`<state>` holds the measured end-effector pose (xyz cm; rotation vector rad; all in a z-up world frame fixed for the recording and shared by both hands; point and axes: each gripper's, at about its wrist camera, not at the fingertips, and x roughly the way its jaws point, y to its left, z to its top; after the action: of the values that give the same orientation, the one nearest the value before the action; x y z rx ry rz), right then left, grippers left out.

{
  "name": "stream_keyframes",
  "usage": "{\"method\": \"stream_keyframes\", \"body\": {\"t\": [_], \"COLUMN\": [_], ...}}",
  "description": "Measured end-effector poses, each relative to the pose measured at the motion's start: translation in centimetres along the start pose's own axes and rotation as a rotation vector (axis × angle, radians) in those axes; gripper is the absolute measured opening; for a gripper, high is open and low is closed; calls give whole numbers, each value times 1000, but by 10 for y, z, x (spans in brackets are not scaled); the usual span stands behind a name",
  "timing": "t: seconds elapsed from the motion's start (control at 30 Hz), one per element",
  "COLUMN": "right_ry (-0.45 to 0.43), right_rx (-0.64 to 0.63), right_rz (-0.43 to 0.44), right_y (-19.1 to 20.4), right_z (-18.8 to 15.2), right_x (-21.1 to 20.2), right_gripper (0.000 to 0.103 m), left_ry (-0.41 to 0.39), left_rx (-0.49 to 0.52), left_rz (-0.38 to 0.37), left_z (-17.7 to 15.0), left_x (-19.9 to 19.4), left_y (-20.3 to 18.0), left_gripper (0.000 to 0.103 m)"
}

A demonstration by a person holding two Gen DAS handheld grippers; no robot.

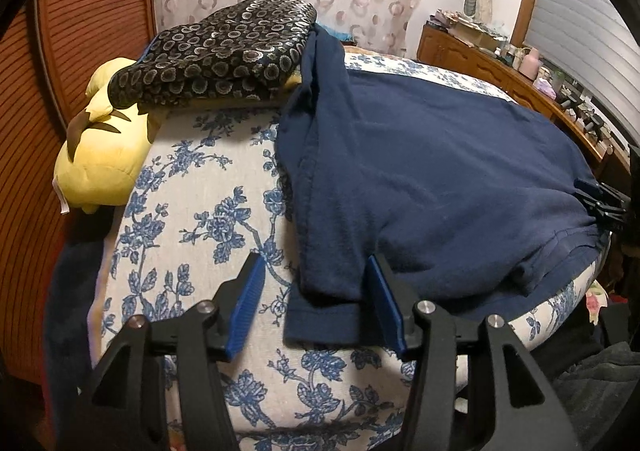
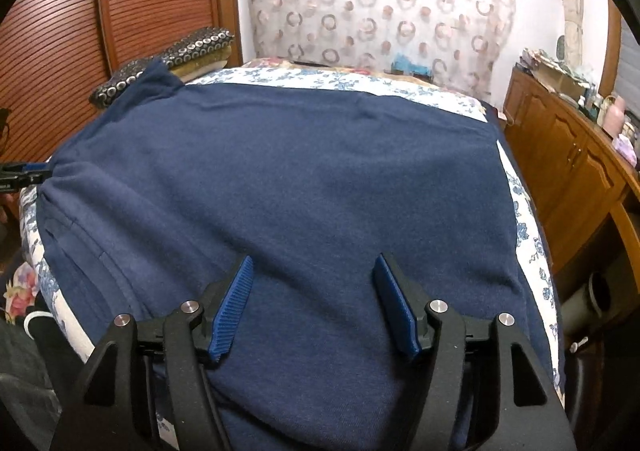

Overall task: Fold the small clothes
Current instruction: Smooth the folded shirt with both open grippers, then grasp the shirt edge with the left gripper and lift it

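Observation:
A navy blue shirt lies spread on the floral bed cover; it also fills the right wrist view. My left gripper is open, its jaws either side of the shirt's near left sleeve hem, just above the cover. My right gripper is open and empty, low over the shirt's near part. The right gripper's tips show at the shirt's right edge in the left wrist view. The left gripper's tips show at the shirt's left edge in the right wrist view.
A yellow plush toy and a dark ring-patterned cushion lie at the bed's far left; the shirt's far corner rests against the cushion. A wooden sideboard with clutter stands to the right. A slatted wooden headboard stands at the left.

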<state>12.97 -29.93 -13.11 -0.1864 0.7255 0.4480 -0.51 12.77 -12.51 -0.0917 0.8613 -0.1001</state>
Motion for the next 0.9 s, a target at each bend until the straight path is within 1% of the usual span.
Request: {"method": "stream_keyframes", "body": {"t": [0.13, 0.23, 0.3, 0.4, 0.47, 0.57, 0.6, 0.67, 0.73, 0.77, 0.83, 0.9], "right_ry": [-14, -16, -16, -17, -18, -20, -19, -19, -20, -20, -20, -20], "right_rx": [2, 2, 2, 2, 3, 4, 4, 3, 3, 3, 3, 3], "right_rz": [-4, -4, -4, -3, -4, -4, -4, -4, -4, -3, -3, -3], "right_y": [1, 1, 1, 0, 1, 1, 1, 0, 0, 0, 0, 0], "right_z": [-1, -2, -2, -2, -2, -2, -2, -2, -3, -3, -3, -3], "right_x": [0, 0, 0, 0, 0, 0, 0, 0, 0, 0, 0, 0], "right_gripper": [65, 65, 65, 65, 65, 65, 65, 65, 65, 65, 65, 65], "left_ry": [-11, -12, -13, -14, -16, -22, -23, -25, -29, -30, -31, -36], "left_rx": [-6, -31, -40, -17, -15, -9, -6, 0, -4, -5, -12, -25], "left_rz": [5, -43, -60, -41, -47, -52, -52, -51, -77, -85, -110, -136], "left_z": [1, 2, 3, 1, 0, -1, -1, -1, -1, -1, -2, -1], "left_x": [0, 0, 0, 0, -1, -1, -1, -1, -1, -1, 0, 0], "left_y": [-1, 0, 0, -6, -7, -10, -10, -11, -10, -9, -7, -5], "left_gripper": [52, 52, 52, 52, 52, 45, 40, 34, 24, 22, 11, 7]}}
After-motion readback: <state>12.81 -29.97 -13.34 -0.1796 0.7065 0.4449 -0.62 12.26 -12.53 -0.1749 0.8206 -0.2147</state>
